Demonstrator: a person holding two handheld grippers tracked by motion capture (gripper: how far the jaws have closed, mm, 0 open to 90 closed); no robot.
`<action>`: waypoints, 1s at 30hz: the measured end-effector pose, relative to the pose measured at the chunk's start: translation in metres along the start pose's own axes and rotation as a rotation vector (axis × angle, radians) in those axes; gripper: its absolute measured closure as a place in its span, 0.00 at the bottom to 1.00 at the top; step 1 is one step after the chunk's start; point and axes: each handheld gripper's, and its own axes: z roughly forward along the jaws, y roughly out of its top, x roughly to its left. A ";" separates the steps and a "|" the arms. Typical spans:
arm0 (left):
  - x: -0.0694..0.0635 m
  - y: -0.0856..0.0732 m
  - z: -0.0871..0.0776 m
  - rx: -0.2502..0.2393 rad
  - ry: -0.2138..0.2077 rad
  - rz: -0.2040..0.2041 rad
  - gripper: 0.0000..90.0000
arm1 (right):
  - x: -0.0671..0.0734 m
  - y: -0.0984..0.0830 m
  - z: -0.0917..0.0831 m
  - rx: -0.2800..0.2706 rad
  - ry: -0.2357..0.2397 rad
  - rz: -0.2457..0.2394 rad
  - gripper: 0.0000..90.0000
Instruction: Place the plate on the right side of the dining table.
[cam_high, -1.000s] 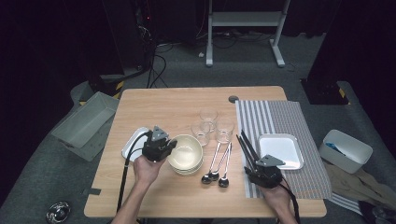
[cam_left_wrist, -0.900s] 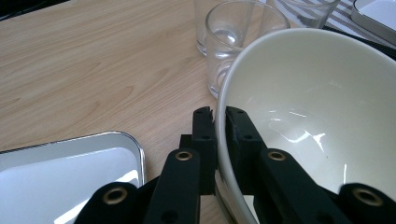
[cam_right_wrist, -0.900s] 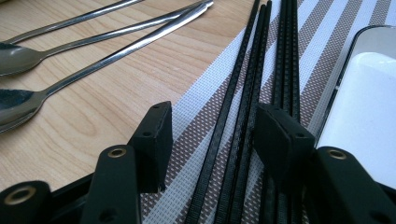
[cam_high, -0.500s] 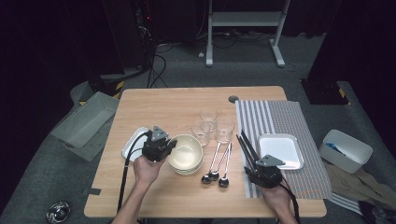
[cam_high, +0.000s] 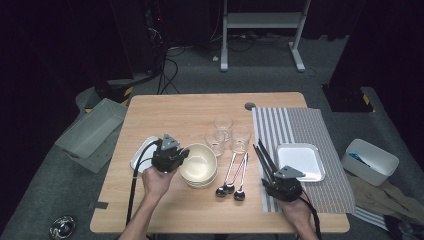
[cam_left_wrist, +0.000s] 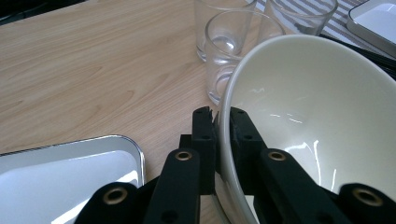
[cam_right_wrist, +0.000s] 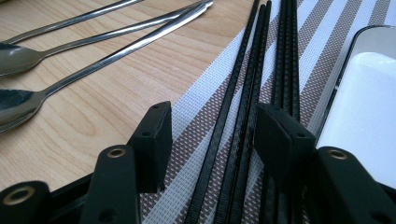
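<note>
Cream ceramic bowl (cam_left_wrist: 317, 121) — top one of a short stack at the middle of the wooden table (cam_high: 175, 110), just right of a small metal tray (cam_left_wrist: 56, 172). The left tool (cam_high: 181, 156) is clamped on the bowl's near rim, one jaw inside and one outside, the pads pressing the wall. In the left gripper view the bowl looks tipped towards the camera, but whether it has lifted clear of the bowls under it cannot be told.

The right tool (cam_right_wrist: 210, 126) rests low over the striped placemat (cam_high: 300, 125), jaws roughly half open and astride a bundle of black chopsticks (cam_right_wrist: 252, 93); neither pad touches them, so nothing is held there.

Step in hand, as judged: bowl gripped, chopsticks lined up but not gripped. Next move calls for a straight lift of the bowl, keeping the thin rim from slipping between the pads — and, on the right, closing squarely on the sticks so that none rolls out.

Hard to make out:
- number of bowls in the stack;
- exact count of chopsticks, which overlap;
- spoons (cam_high: 230, 187) and white tray (cam_high: 300, 160) cut off at the edges of the right gripper view;
- three glasses (cam_high: 225, 132) partly behind the bowl.
</note>
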 end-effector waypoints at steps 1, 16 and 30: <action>-0.001 0.002 -0.001 -0.004 -0.008 0.002 0.92 | 0.000 0.000 0.000 0.000 0.000 0.000 0.52; 0.001 0.005 -0.002 -0.002 -0.025 -0.010 0.92 | 0.000 0.000 0.000 0.000 0.001 0.001 0.52; 0.001 0.008 -0.004 -0.010 -0.045 -0.022 0.92 | 0.000 0.000 0.000 0.001 0.003 0.005 0.51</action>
